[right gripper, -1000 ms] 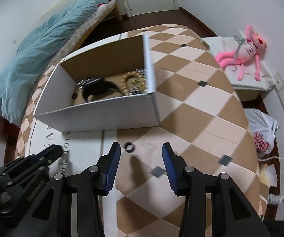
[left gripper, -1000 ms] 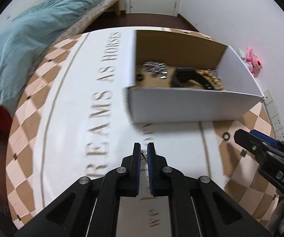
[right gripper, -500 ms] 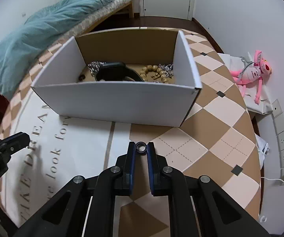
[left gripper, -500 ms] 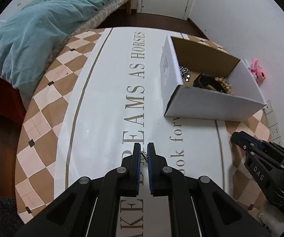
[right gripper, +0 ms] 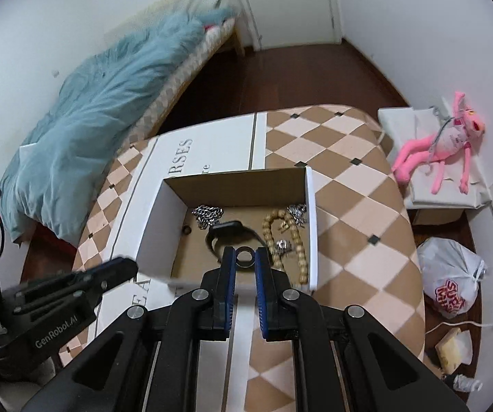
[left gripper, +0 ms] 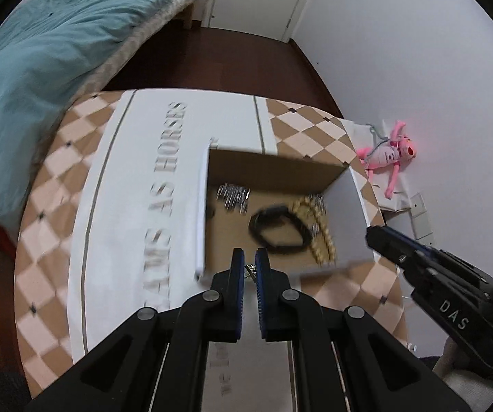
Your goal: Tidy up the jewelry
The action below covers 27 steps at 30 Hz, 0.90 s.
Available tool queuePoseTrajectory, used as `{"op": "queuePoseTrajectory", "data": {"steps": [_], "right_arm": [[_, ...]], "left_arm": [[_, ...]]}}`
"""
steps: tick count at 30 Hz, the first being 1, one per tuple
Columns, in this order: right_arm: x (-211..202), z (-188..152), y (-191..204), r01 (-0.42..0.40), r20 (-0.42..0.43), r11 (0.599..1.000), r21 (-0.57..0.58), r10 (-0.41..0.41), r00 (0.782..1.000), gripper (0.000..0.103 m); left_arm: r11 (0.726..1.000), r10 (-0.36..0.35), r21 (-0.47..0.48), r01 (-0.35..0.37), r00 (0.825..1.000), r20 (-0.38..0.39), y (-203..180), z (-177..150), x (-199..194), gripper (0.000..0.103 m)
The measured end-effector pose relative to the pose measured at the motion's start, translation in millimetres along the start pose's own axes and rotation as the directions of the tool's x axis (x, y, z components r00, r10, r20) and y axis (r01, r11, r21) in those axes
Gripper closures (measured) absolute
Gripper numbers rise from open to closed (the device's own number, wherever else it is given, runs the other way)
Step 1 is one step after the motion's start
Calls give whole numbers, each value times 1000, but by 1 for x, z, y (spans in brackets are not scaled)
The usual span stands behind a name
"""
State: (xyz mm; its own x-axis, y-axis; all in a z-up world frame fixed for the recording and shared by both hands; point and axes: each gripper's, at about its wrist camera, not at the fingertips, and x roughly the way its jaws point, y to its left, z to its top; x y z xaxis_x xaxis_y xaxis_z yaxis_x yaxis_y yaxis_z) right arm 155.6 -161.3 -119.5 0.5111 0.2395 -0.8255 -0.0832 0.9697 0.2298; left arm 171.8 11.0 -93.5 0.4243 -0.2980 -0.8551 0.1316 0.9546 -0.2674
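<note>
Checkered tablecloth [right gripper: 349, 213] with printed lettering; bed with teal duvet [right gripper: 109, 110] behind, pink plush [right gripper: 442, 144] by the wall. Right gripper [right gripper: 245, 261] pinches a dark ring [right gripper: 245, 257] above the open box [right gripper: 309, 226]. Left gripper [left gripper: 249, 267] clamps a small metallic piece [left gripper: 250, 270] at the box's near edge.

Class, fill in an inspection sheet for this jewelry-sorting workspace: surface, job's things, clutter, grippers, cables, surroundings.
Surface: checkered tablecloth with printed lettering.
Job's things: open box holding a black band, wooden beads and silver chain.
Clutter: nothing seen on the table.
Grippers: right gripper shut on a dark ring; left gripper shut on a small metal piece.
Cables: white cable on floor.
Surroundings: bed with blue duvet, pink plush toy, plastic bag.
</note>
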Motion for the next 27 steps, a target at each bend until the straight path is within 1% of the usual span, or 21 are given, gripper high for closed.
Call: {"op": "queuePoseTrajectory", "data": {"steps": [1,4,6,8,9,11,12,14,15,16,17,18,19,21,23,24,25,26,27], "right_arm": [[4,7,-2,1,-12,1000,3,-1,1000,91],[25,30,-7,12,-88,1000,-10,-13,996,91],[35,39,-10,19,-125,1000,-11,-21,992,91],[44,48,-12,27,-164,1000,-7,-27,986,90],[47,51,-13,31,-179,1000,-5,-31,983,90],[51,56,-15,37,-201,999,-1,-37,979,89],[51,57,-16,43,-203,999,0,-42,978,86],[48,60,-19,46,-202,999,7,-43,978,67],[46,61,-20,52,-200,999,6,-50,978,64],[43,63,-21,49,-199,999,10,-46,979,61],[41,64,-22,53,-198,999,13,-49,979,61],[39,64,-22,62,-194,998,11,-59,979,61],[36,65,-22,71,-188,997,6,-69,980,61],[30,66,-22,99,-179,995,0,-98,979,55],[25,65,-23,132,-169,991,-12,-132,977,36],[23,63,-22,164,-162,986,-24,-165,973,32],[23,61,-22,189,-160,981,-36,-192,968,25],[24,58,-22,207,-164,977,-42,-211,964,16],[25,55,-22,221,-168,974,-47,-226,960,11]], "left_arm": [[1000,-3,0,3,1000,-10,-1,9,5,99],[1000,11,16,-11,1000,-28,-3,30,16,99],[1000,18,17,-17,999,-41,-1,40,21,99],[1000,19,16,-18,996,-82,0,48,31,96],[1000,31,8,-31,994,-105,2,52,35,96],[999,34,-4,-35,992,-118,6,56,38,96],[999,40,-11,-42,992,-121,8,57,39,96],[997,69,-11,-71,990,-123,9,60,38,94],[996,84,-10,-86,989,-124,10,61,38,94],[995,96,-6,-97,988,-120,10,61,36,90],[994,110,-1,-111,987,-116,10,62,34,85],[992,126,2,-127,986,-112,10,62,33,68],[991,137,5,-137,985,-101,11,62,30,47],[986,166,10,-165,984,-69,12,61,23,29],[979,202,25,-201,978,-48,11,60,19,25],[975,220,30,-219,975,-40,11,57,17,18],[972,233,34,-232,972,-36,11,55,16,9],[970,242,35,-241,970,-33,12,53,16,6],[967,252,34,-251,967,-31,13,51,15,5]]}}
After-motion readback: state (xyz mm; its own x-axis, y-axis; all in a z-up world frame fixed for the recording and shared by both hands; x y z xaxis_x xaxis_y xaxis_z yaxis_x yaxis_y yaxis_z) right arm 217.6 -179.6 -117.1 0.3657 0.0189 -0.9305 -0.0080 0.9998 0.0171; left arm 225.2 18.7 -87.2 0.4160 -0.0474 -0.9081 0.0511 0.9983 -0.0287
